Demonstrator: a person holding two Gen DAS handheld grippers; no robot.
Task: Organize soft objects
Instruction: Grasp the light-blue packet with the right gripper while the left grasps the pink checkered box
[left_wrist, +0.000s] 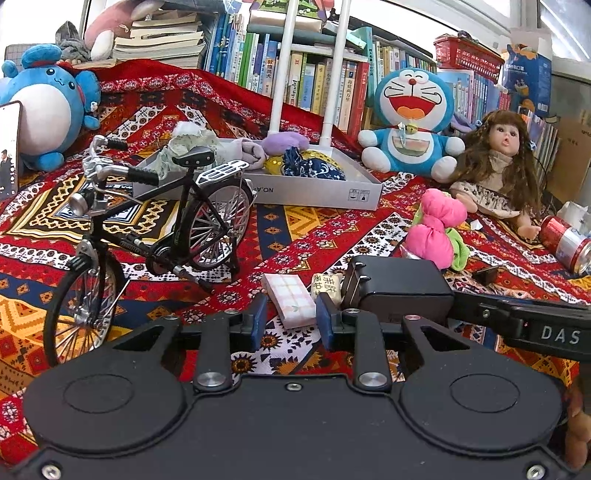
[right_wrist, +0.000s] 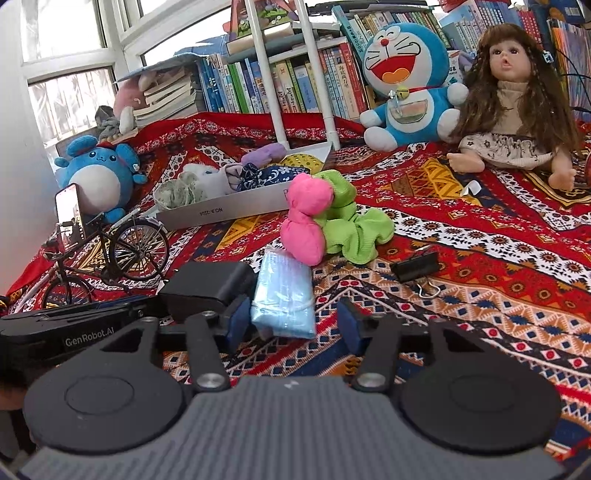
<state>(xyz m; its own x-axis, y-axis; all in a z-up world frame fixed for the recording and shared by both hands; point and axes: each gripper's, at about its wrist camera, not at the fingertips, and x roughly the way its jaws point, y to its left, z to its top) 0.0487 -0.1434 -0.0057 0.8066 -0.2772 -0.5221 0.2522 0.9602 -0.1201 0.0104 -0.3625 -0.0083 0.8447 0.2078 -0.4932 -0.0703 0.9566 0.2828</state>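
**Two packets between the tongs, tray waiting behind**

The left gripper (left_wrist: 291, 321) sits low over the patterned cloth (left_wrist: 314, 229) with its tongs drawn close together, clamped on the near end of a pink checked packet (left_wrist: 290, 301). A small beige sachet (left_wrist: 325, 286) with printed characters lies just beside that packet, touching its right edge.

The right gripper (right_wrist: 293, 325) has its tongs apart around a pale blue packet (right_wrist: 284, 299). The left pad (right_wrist: 236, 323) touches the packet's side, while the right pad stands clear of it with cloth showing in the gap. The packet rests on the cloth.

Just beyond the blue packet lies a pink pouch (right_wrist: 306, 218), pressed against a green scrunchie (right_wrist: 354, 229). A black binder clip (right_wrist: 415, 266) lies to their right, apart from both.

Farther back stands a white tray (left_wrist: 317, 192). It holds a purple pouch (left_wrist: 286, 142), a navy flowered bundle (left_wrist: 314, 168), something yellow and sequinned, and a pale green cloth (left_wrist: 184, 146) at its left end.

A model bicycle (left_wrist: 147, 229) stands upright in front of the tray's left end. A blue cat plush (left_wrist: 410, 122) and a long-haired doll (left_wrist: 498, 155) sit side by side against the bookshelves, to the tray's right. A round blue plush (left_wrist: 40, 107) sits at the far left with a phone (right_wrist: 70, 212) propped in front of it, and a red can (left_wrist: 565, 243) lies on its side near the doll's feet
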